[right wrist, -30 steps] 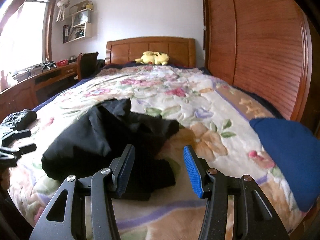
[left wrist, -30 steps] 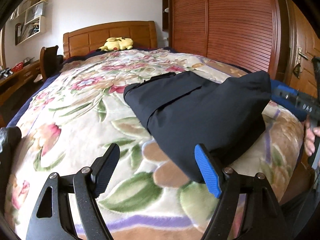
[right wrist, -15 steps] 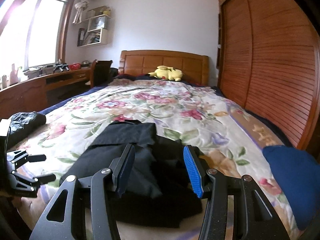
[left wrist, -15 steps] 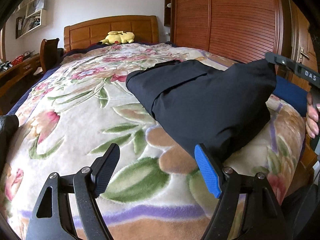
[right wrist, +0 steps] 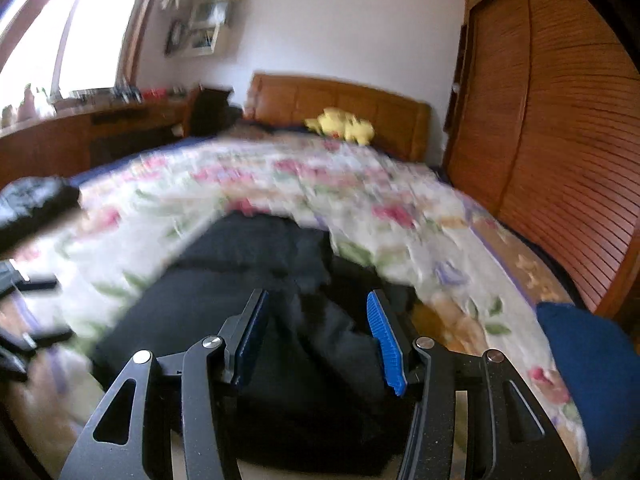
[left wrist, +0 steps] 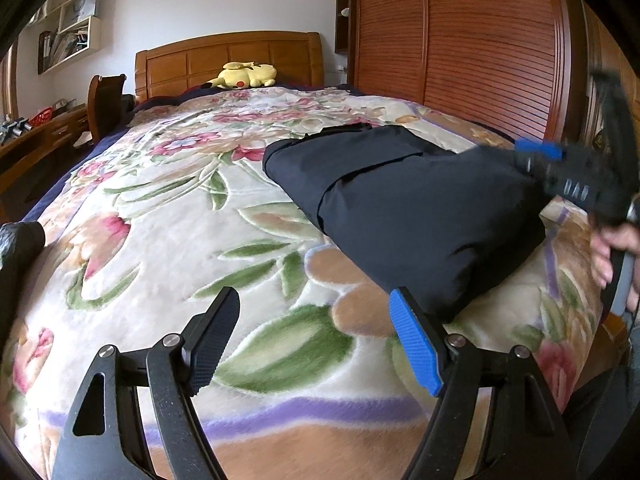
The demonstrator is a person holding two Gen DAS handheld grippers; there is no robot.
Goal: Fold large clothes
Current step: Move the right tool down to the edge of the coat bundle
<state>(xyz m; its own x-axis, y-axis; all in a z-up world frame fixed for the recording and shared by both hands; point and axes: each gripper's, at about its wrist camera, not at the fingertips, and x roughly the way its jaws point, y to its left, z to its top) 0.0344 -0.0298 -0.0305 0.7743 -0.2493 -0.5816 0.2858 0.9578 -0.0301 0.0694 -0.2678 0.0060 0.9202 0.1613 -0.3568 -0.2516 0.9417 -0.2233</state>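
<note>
Now swung in over the dark garment from the right, right tool, with jaws parted and nothing pinched between them; a second ago hanging farther back, near the foot of the bed. Barely shifted since then, left tool, jaws spread wide over bare floral blanket, empty. Folded into a thick navy-black bundle, garment lying on the blanket toward the bed's right side, near the foot, a seam running across its top. Yellow plush toy against the headboard.
</note>
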